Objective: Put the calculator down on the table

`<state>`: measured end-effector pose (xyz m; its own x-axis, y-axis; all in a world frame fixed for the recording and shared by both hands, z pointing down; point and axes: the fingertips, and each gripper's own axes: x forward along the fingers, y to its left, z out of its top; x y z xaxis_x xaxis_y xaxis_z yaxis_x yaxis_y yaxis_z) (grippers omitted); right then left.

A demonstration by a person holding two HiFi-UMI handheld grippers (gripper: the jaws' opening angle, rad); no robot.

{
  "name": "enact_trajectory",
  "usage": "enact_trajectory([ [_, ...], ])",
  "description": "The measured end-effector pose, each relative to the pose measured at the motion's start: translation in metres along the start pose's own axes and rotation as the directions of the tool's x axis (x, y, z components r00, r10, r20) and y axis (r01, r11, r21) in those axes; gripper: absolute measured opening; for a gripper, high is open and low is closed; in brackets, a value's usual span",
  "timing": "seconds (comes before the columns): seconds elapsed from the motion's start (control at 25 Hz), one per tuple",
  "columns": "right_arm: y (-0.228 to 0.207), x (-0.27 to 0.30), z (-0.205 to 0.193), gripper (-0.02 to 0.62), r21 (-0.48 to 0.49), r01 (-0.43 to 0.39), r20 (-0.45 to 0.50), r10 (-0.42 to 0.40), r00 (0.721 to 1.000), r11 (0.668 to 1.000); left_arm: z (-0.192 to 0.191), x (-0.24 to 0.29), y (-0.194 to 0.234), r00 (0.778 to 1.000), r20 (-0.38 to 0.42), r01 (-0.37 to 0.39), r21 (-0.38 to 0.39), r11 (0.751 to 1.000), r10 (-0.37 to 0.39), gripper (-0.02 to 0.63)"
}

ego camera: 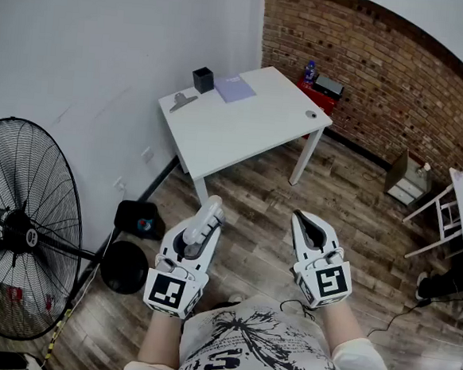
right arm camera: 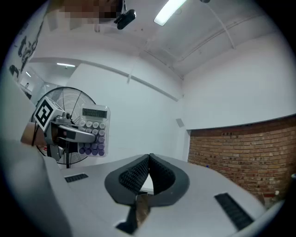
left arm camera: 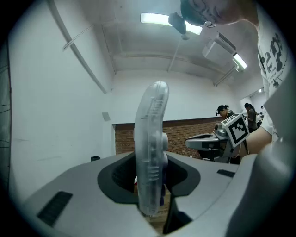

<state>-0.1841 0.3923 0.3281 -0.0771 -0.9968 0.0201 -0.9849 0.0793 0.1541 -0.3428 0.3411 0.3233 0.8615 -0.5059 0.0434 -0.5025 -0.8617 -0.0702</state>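
My left gripper (ego camera: 210,218) is shut on a white calculator (ego camera: 204,225), held edge-on and upright between the jaws; in the left gripper view the calculator (left arm camera: 151,148) rises as a pale curved slab out of the gripper (left arm camera: 150,183). From the right gripper view its face (right arm camera: 94,131) with display and round keys shows at left, clamped in the left gripper (right arm camera: 74,134). My right gripper (ego camera: 309,223) is shut and empty, its pads meeting at the tip (right arm camera: 149,159). The white table (ego camera: 245,117) stands ahead across the wooden floor.
On the table lie a black pen cup (ego camera: 203,80), a lilac notebook (ego camera: 235,88), a grey clip (ego camera: 182,100) and a small round object (ego camera: 311,114). A large black fan (ego camera: 20,231) stands at left. A brick wall (ego camera: 384,72), a red box (ego camera: 319,91) and white furniture (ego camera: 453,206) are at right.
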Motion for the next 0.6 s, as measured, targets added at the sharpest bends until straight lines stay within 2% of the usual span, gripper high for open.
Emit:
enact_trajectory([
  [0.4,-0.007,0.032,-0.003,0.013,0.014,0.011,-0.011,-0.011,1.0,1.0,-0.003,0.025,0.024,1.0,-0.001,0.021,-0.004,1.0,-0.021,0.141],
  [0.6,-0.015,0.064,-0.009,0.014,0.062,0.059,-0.019,-0.058,0.998,0.996,-0.015,0.043,0.051,0.998,-0.021,0.051,-0.021,0.998,-0.052,0.141],
])
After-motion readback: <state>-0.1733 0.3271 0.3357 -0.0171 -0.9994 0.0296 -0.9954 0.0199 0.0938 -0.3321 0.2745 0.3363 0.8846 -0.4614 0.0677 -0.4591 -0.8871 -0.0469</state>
